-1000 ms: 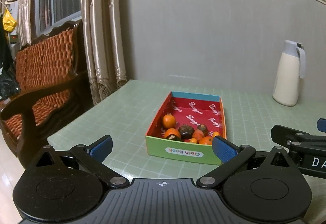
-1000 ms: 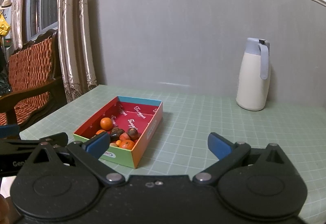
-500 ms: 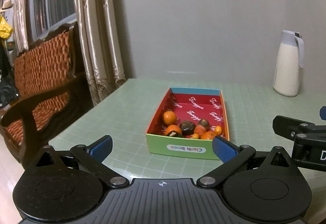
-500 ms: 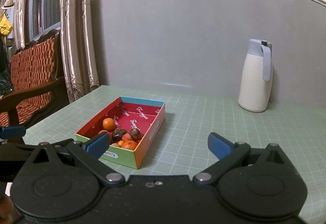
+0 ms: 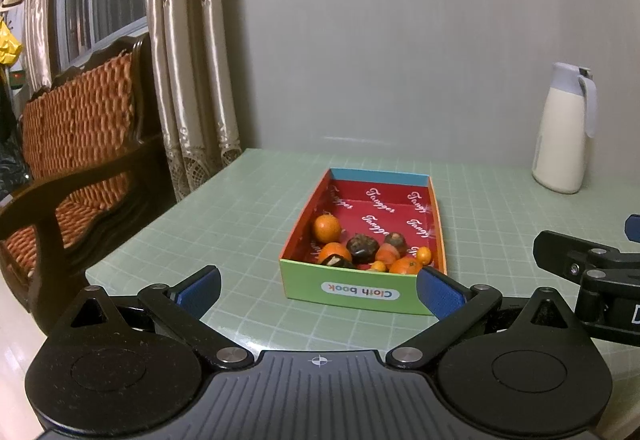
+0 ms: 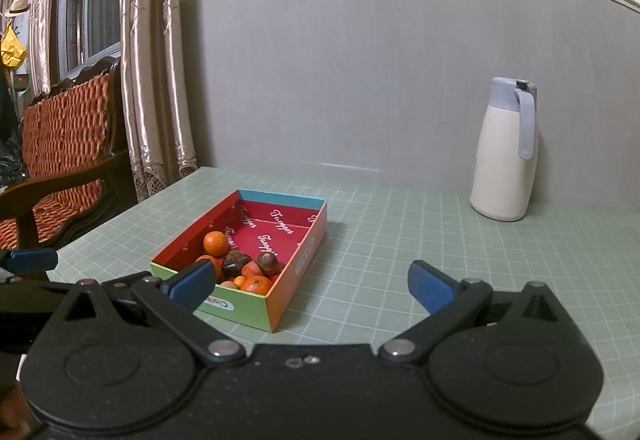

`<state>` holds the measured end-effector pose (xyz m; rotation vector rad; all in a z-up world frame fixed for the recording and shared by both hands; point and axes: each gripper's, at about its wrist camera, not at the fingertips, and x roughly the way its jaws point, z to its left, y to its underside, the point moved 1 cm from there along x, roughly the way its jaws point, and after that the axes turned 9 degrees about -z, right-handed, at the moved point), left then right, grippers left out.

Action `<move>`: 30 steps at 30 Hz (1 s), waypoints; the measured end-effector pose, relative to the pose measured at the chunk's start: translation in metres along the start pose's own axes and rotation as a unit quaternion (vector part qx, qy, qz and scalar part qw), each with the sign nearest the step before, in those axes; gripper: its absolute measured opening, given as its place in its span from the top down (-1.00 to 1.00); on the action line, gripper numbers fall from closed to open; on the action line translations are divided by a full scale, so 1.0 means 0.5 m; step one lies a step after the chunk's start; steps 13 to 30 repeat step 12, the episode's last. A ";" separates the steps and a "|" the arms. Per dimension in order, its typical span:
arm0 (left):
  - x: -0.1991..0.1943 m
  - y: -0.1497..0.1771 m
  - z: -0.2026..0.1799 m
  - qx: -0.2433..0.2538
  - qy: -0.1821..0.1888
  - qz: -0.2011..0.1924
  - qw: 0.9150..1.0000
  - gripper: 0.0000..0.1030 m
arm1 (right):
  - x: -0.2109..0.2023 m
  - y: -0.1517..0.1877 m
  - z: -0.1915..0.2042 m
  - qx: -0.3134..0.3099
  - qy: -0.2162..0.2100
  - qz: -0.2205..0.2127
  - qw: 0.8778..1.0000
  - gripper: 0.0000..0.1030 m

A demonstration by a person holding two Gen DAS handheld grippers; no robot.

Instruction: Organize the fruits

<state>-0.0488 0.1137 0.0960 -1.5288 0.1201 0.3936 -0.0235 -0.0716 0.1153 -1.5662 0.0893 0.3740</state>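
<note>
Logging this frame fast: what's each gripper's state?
Left gripper: open, holding nothing.
Right gripper: open, holding nothing.

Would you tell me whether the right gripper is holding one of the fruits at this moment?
No, the right gripper is wide open with nothing between its fingers, and the fruits all lie inside the box.

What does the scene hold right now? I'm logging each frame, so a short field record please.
surface: green grid table
container: open box, red inside
contents: fruits bunched at its near end, orange and dark ones
far right: white jug, upright
left gripper: open, holds nothing
right gripper: open, holds nothing
</note>
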 end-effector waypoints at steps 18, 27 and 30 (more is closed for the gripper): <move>0.019 -0.002 -0.003 -0.003 0.006 0.003 1.000 -0.99 | 0.003 0.001 -0.001 -0.001 -0.002 -0.008 1.000 -0.99; 0.019 -0.002 -0.003 -0.003 0.006 0.003 1.000 -0.99 | 0.003 0.001 -0.001 -0.001 -0.002 -0.008 1.000 -0.99; 0.019 -0.002 -0.003 -0.003 0.006 0.003 1.000 -0.99 | 0.003 0.001 -0.001 -0.001 -0.002 -0.008 1.000 -0.99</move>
